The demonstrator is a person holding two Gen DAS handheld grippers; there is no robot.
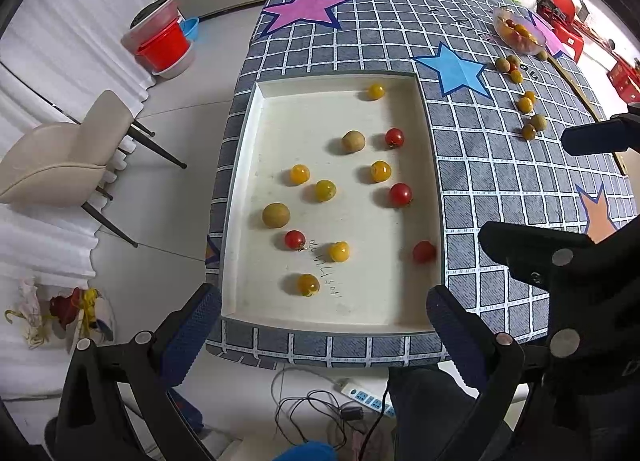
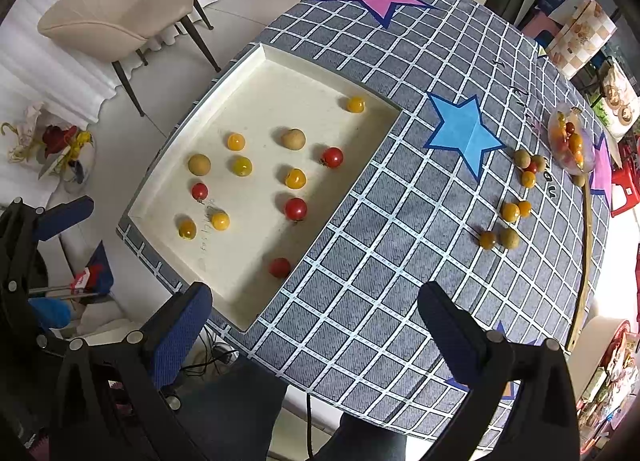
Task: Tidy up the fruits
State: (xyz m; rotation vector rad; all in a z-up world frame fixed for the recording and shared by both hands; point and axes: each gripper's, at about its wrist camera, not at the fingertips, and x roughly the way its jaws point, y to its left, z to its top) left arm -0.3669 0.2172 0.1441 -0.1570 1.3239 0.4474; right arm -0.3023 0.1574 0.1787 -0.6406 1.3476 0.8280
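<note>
- The left gripper point(image 1: 324, 319), black with blue-padded fingers, hangs over the near table edge, jaws spread wide with nothing between them.
- The right gripper point(image 2: 316, 315), of the same build, also stands wide apart and empty, above the grey checked tablecloth point(image 2: 380, 261).
- Just beyond lies the shallow cream rectangular tray point(image 1: 240, 221), holding scattered small round fruits: red cherry tomatoes such as one by the tray's right wall point(image 1: 424, 252), yellow cherry tomatoes point(image 1: 339, 251) and two tan-brown round fruits point(image 1: 275, 215).
- Farther right, a loose group of yellow and brownish fruits point(image 2: 510, 213) sits on the cloth.
- Beyond the group, a clear bowl point(image 2: 570, 143) holds more fruits.
</note>
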